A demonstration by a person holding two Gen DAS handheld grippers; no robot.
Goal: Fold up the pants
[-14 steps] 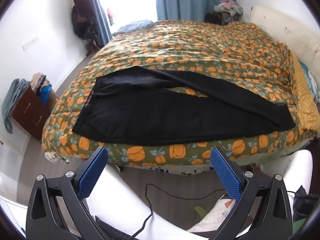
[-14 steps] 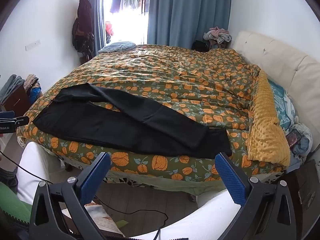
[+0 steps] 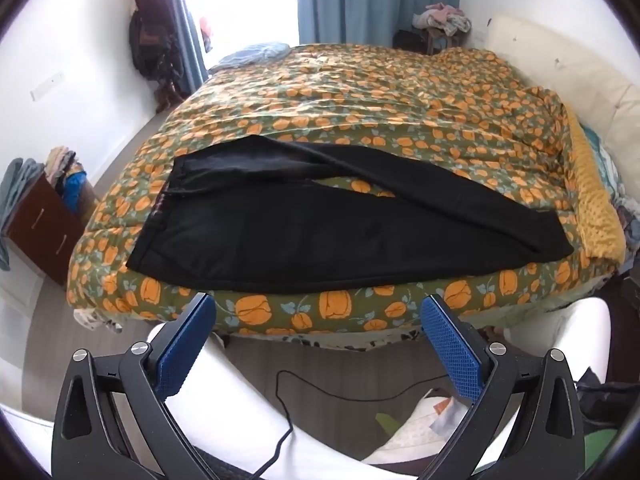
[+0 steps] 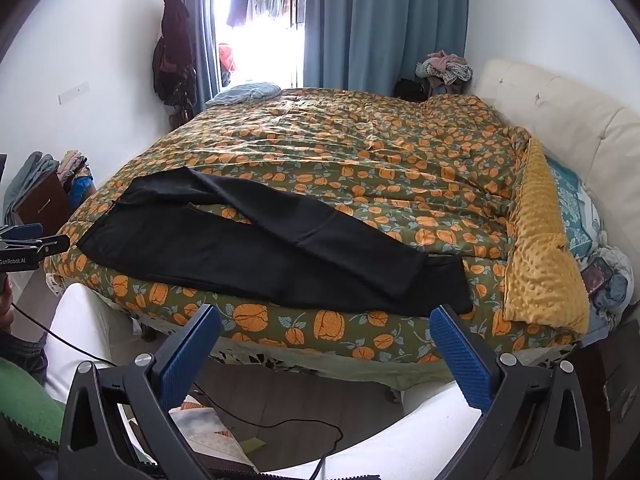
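Black pants (image 3: pixel 320 232) lie spread across the near edge of a bed with a green quilt printed with orange pumpkins (image 3: pixel 360 92). The waistband is at the left and the leg ends at the right, with the far leg crossing over the near one. In the right wrist view the pants (image 4: pixel 260 256) run from the left to the hem near the right. My left gripper (image 3: pixel 318 308) hangs open in front of the bed edge, below the pants, holding nothing. My right gripper (image 4: pixel 325 318) is open too, just short of the hem end, also holding nothing.
A yellow dotted blanket (image 4: pixel 544 264) lies along the right side by a cream headboard (image 4: pixel 560 120). A brown bedside cabinet (image 3: pixel 44 228) with clothes stands left. A black cable (image 3: pixel 320 396) runs over the floor between white-clad knees (image 3: pixel 224 392). The other gripper (image 4: pixel 28 246) shows at the left edge.
Both grippers have moved closer to the bed edge; the pants now fill more of each view. The pants have not moved, and both jaws stay wide.
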